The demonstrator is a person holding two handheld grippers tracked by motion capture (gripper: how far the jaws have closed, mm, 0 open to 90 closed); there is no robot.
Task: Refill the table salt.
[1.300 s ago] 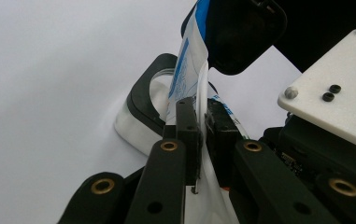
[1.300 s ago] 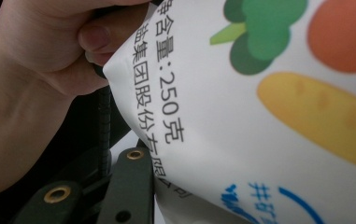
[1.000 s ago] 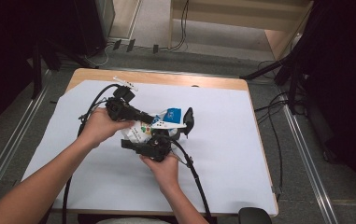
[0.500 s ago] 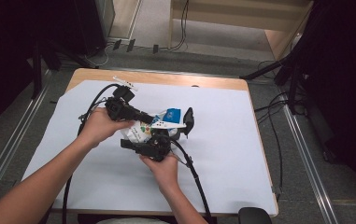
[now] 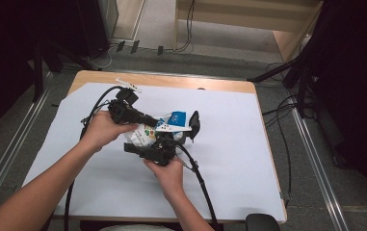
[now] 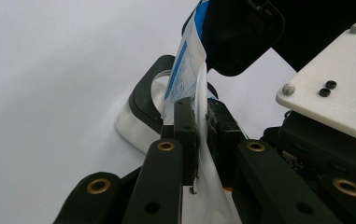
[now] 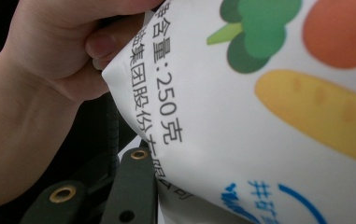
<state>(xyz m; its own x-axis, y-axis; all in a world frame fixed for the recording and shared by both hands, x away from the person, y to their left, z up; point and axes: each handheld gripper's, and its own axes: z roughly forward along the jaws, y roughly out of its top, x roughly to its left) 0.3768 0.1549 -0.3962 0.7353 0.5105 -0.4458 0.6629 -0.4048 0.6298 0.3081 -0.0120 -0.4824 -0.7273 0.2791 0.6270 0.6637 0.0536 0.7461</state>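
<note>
White paper covers the wooden table (image 5: 171, 82), where a printed food pouch (image 5: 148, 133) is held above its middle. The left gripper (image 6: 202, 122) pinches the pouch's sealed edge; the right gripper (image 5: 174, 139) grips its body.

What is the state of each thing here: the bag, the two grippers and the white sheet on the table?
Printed bag: lifted off the table, held between both grippers, crumpled.
Left gripper: shut on the bag's thin edge, jaws almost together.
Right gripper: against the bag; its grip cannot be told.
White sheet: flat, covers most of the table.
Table: a wooden strip shows bare at the far edge.
</note>
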